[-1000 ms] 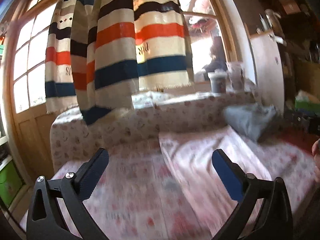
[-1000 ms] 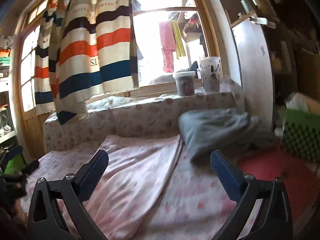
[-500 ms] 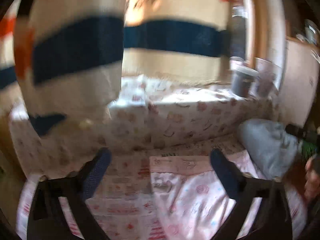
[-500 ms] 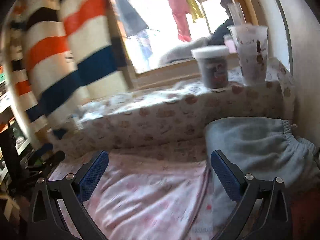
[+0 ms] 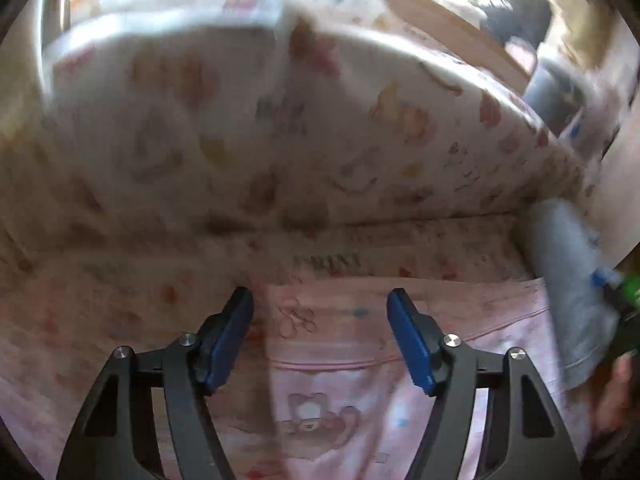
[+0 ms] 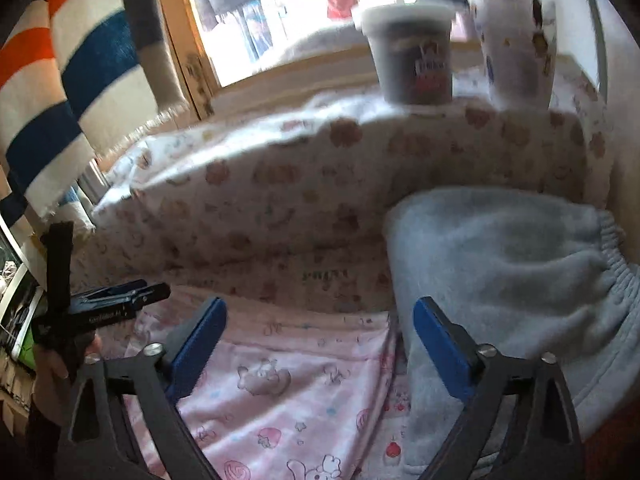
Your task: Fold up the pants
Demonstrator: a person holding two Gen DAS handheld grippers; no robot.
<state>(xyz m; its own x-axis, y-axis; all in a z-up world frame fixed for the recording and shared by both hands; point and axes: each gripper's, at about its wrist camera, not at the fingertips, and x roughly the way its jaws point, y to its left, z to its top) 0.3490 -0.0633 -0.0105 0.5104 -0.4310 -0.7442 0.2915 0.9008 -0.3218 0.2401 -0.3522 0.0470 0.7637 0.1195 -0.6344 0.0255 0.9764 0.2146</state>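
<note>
Pants [image 6: 288, 396], pink with small cartoon prints, lie flat on the patterned bed [image 6: 280, 216] before us. At the left, our left tool [image 5: 320, 320] hovers spread apart over their upper corner, grasping nothing. Further right, our right tool [image 6: 320, 334] is likewise released above the opposite edge. A grey folded garment [image 6: 512, 280] lies just beside, at the far right.

1. Ahead of me, bright daylight pours through a wood-framed window [image 6: 256, 20].
2. A striped curtain [image 6: 52, 92] hangs at its left.
3. A printed cushion [image 6: 320, 184] lines the sill.
</note>
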